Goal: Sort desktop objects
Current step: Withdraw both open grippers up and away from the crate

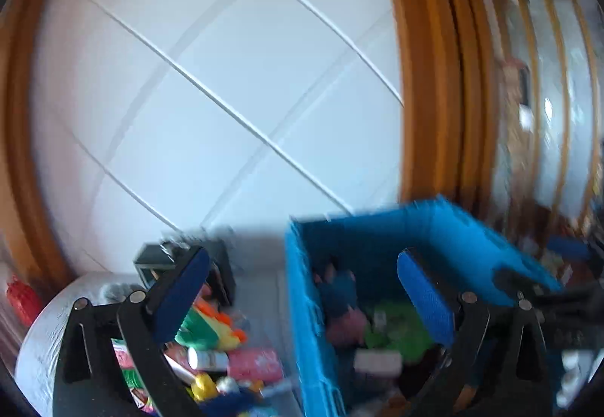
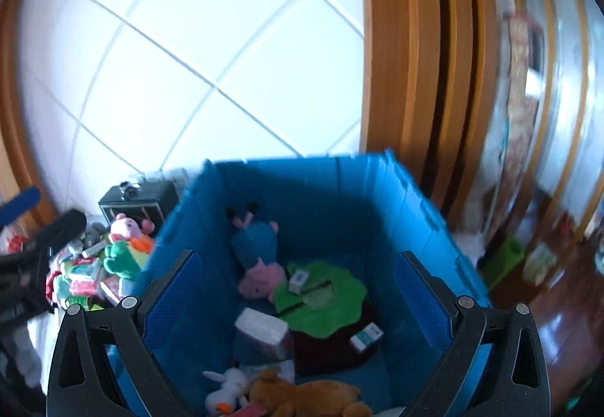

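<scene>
Left wrist view shows the left gripper (image 1: 305, 288) with its two blue pads far apart and nothing between them. Below its left finger (image 1: 181, 288) lies a pile of small things (image 1: 222, 353) on a round grey table (image 1: 41, 341): a white bottle, a pink pack, a yellow toy, all blurry. To the right stands a blue bin (image 1: 377, 232) with a pink and blue pig toy (image 1: 343, 307) and a green cloth (image 1: 400, 326) inside. A white tiled wall (image 1: 211, 77) is far behind, with brown wood trim beside it. Right wrist view looks down into the same blue bin (image 2: 302, 183). The right gripper (image 2: 298, 288) is wide open too and holds nothing. In the bin lie the pig toy (image 2: 256, 258), the green cloth (image 2: 324, 300) with a little box on it, a white pack (image 2: 264, 330), a brown teddy bear (image 2: 302, 394) and a white duck toy (image 2: 226, 390) at the near side. Left of the bin the pile (image 2: 98, 270) waits on the table, and a dark box (image 2: 139, 205) stands behind it.
</scene>
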